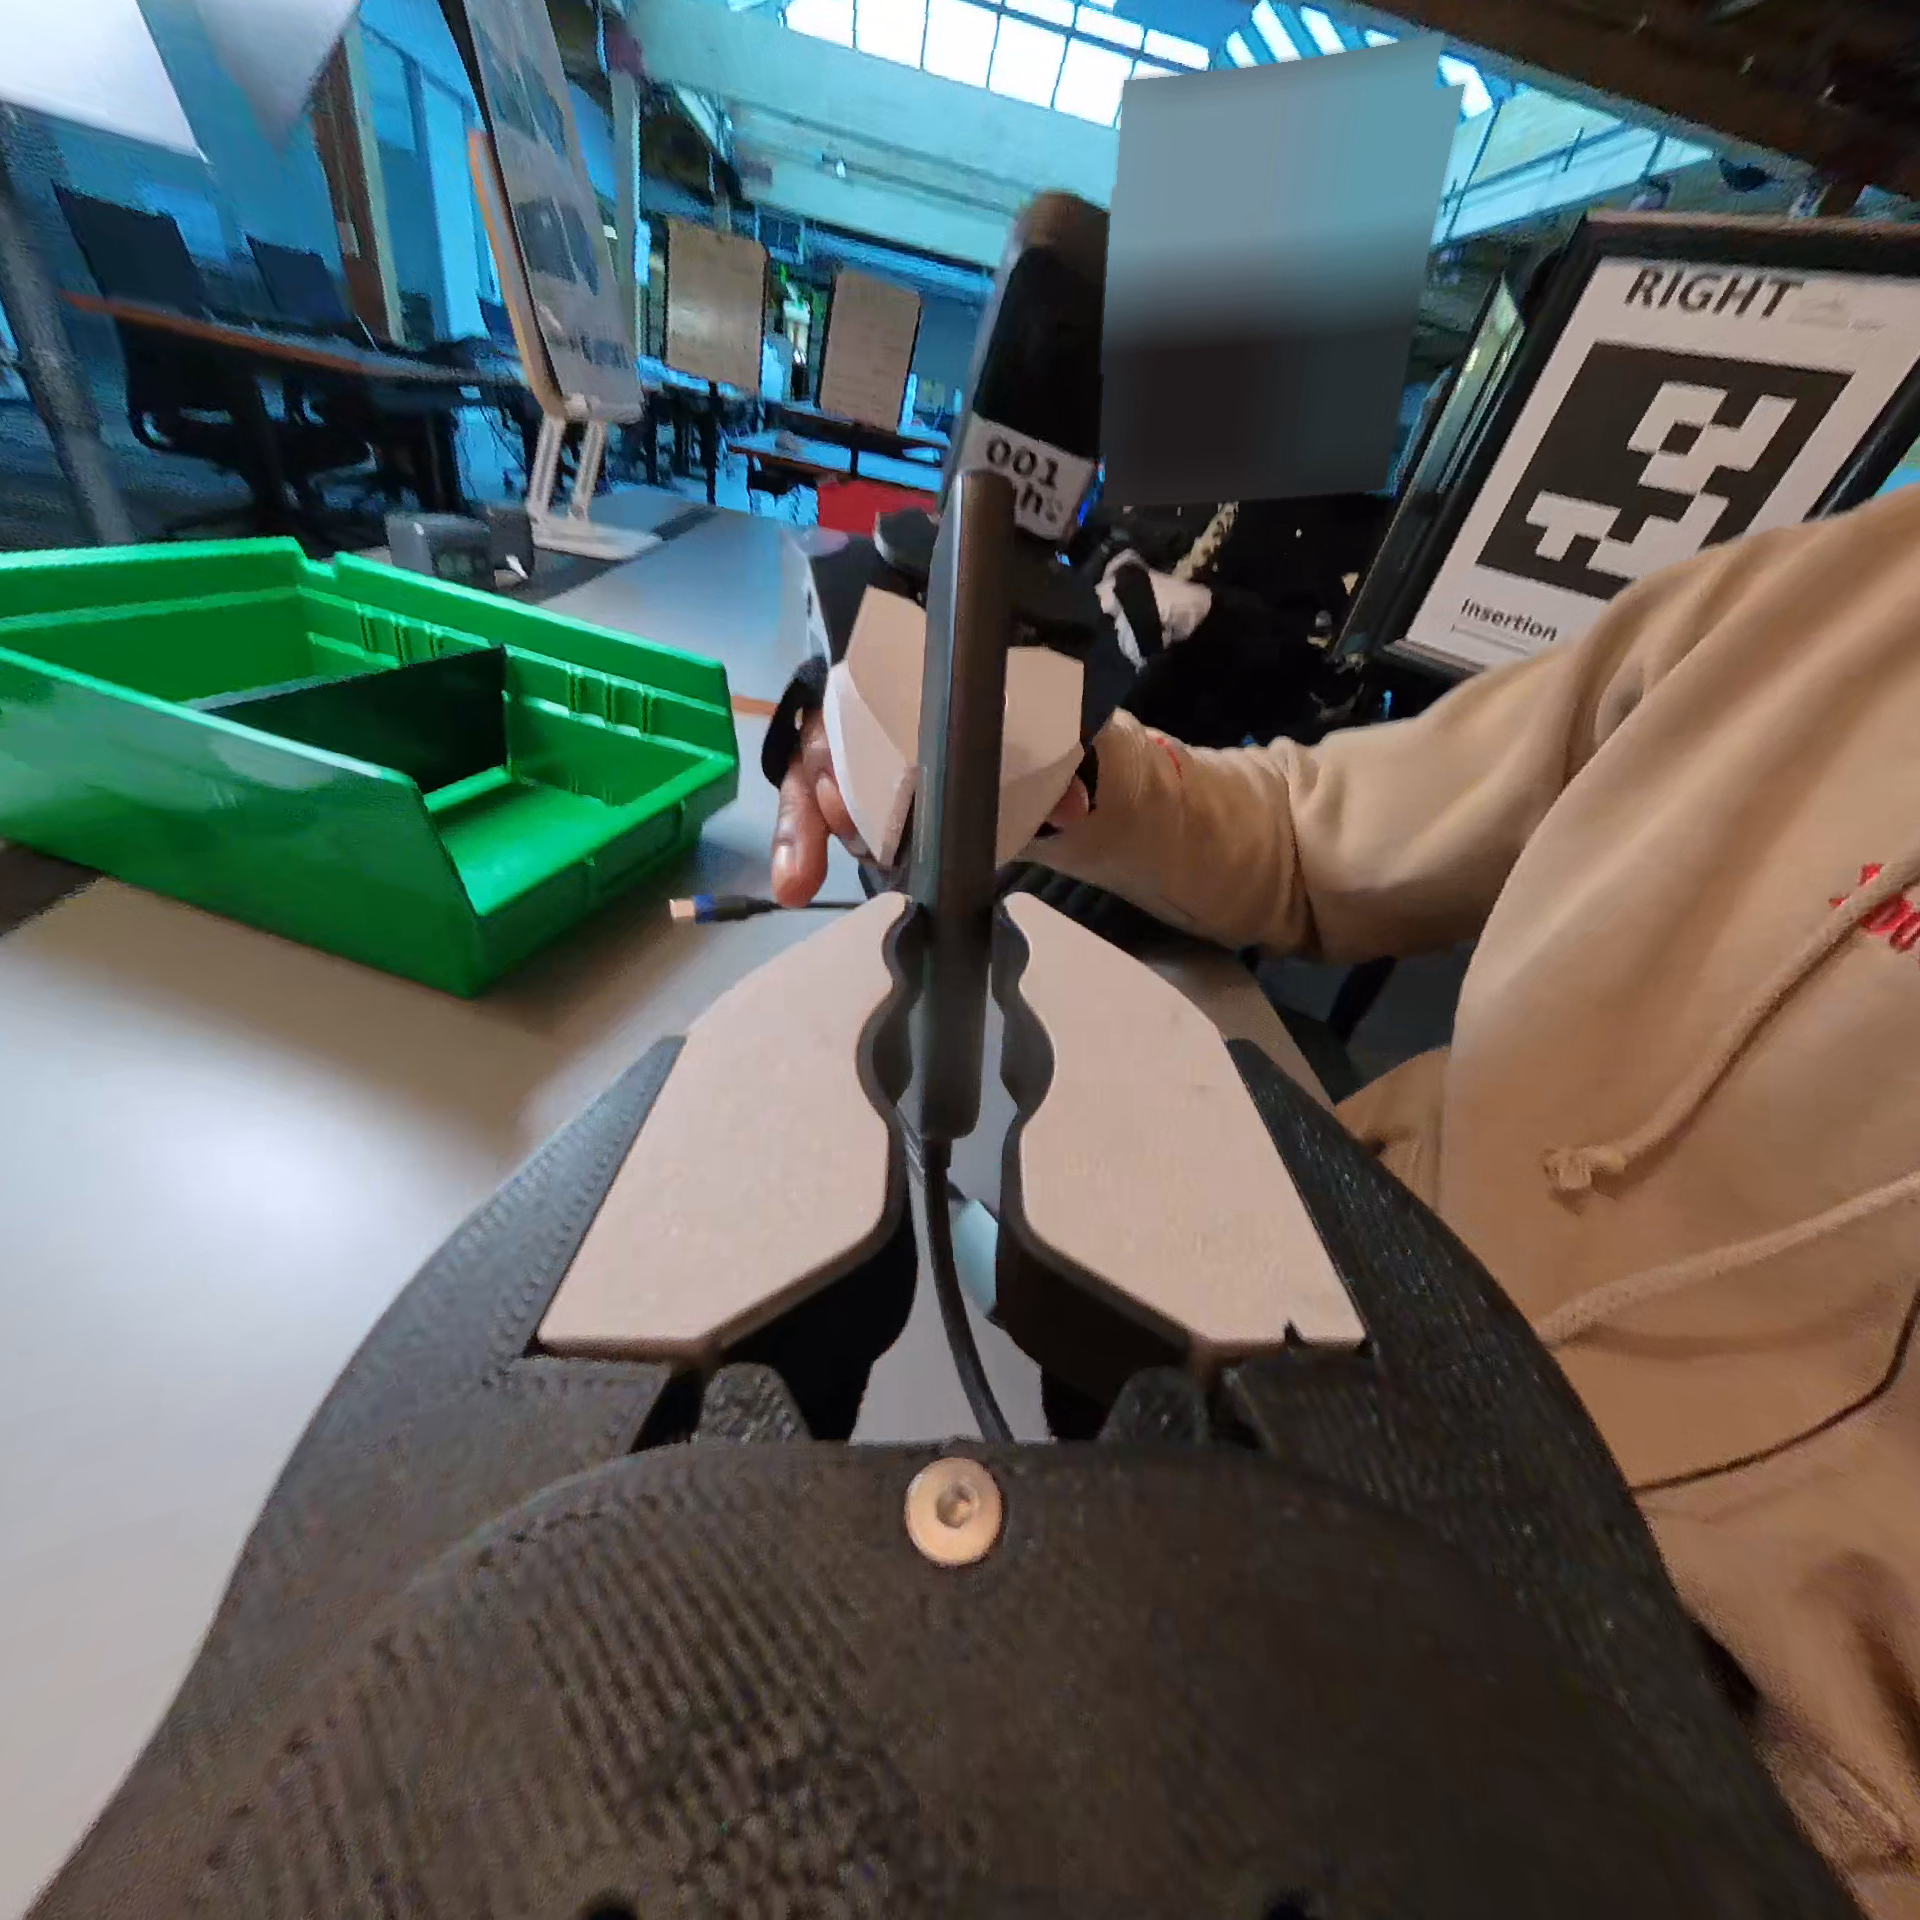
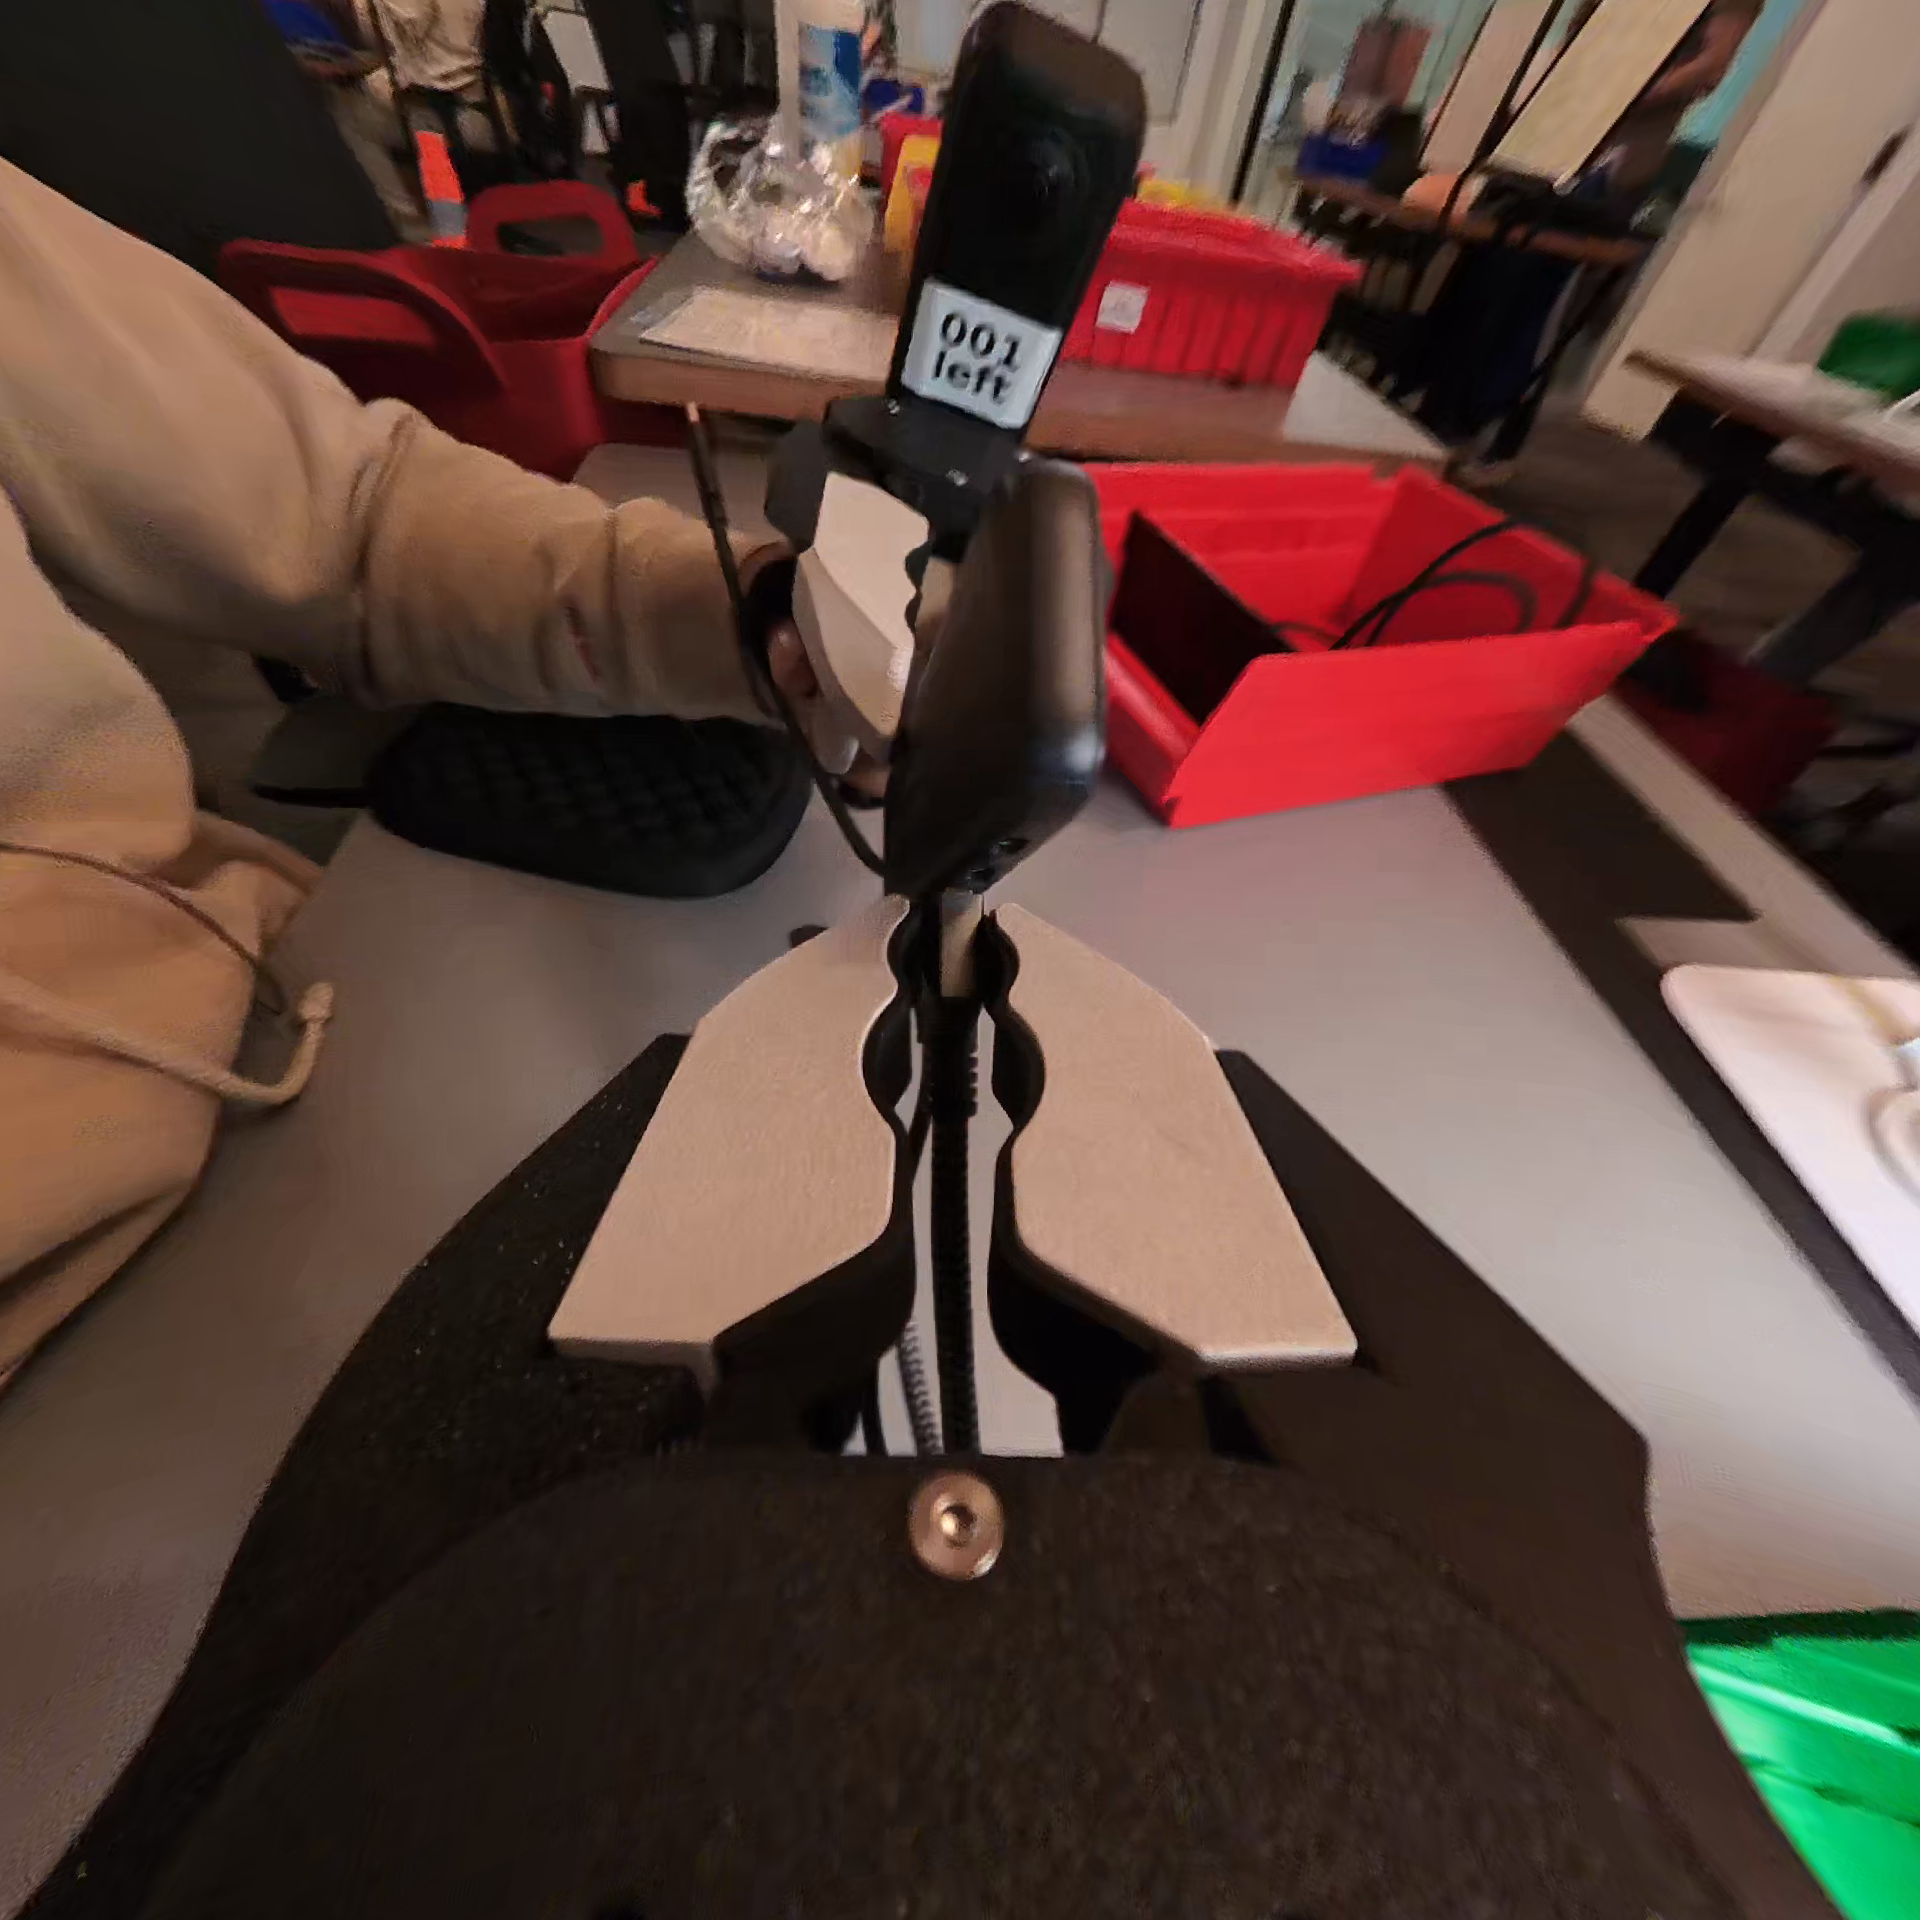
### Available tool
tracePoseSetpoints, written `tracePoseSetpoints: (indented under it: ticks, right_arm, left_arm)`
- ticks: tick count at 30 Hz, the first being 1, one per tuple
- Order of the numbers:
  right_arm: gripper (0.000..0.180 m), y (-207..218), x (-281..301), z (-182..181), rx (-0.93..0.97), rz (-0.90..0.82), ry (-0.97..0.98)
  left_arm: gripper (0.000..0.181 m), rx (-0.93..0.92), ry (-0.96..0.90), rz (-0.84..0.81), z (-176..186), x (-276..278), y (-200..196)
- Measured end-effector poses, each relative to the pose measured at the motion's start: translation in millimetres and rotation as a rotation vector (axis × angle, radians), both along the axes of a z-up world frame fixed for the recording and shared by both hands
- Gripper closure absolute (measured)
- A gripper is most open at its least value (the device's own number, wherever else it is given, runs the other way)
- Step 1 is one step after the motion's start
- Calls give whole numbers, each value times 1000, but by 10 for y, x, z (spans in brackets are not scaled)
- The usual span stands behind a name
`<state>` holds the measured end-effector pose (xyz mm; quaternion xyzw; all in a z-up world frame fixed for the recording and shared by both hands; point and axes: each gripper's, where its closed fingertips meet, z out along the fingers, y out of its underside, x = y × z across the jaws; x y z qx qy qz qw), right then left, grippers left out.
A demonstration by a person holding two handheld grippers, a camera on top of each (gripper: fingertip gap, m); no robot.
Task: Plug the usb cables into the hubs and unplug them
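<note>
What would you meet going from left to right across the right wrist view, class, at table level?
Beige sleeve → black mesh pad → hub held in the left gripper → red bin → white tray.

**Colours and patterns as observed**

Pale grey pads (image 1: 748,1153) on black, finely ribbed bodies are noted on both grippers. A dark grey hub (image 1: 961,821) and a black cable (image 2: 951,1247) are recorded. The table (image 1: 208,1195) is plain light grey. One bin (image 1: 343,748) is bright green, another bin (image 2: 1382,644) red. A beige sleeve (image 1: 1455,748) is seen. A black-and-white square-patterned sign (image 1: 1662,468) is present.
</note>
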<state>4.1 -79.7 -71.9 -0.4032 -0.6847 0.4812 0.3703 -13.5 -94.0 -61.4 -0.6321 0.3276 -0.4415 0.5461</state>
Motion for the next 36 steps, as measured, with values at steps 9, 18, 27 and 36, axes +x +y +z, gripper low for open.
tracePoseSetpoints:
  ticks: [9, 18, 27, 36]
  right_arm:
    - [171, -78, 133, -462, 100, 49, -371]
    - [169, -75, -93, -49, 125, 50, -199]
    - [155, 177, -134, 90, 10, -80, -60]
    - [156, 151, -231, 42, -100, -104, -65]
  left_arm:
    - [155, -10, 270, -15, -521, 247, -29]
    - [169, 98, 134, 124, -172, 87, 39]
    - [169, 104, 16, 218, -108, -121, 141]
    - [169, 125, -44, 253, -15, -186, 141]
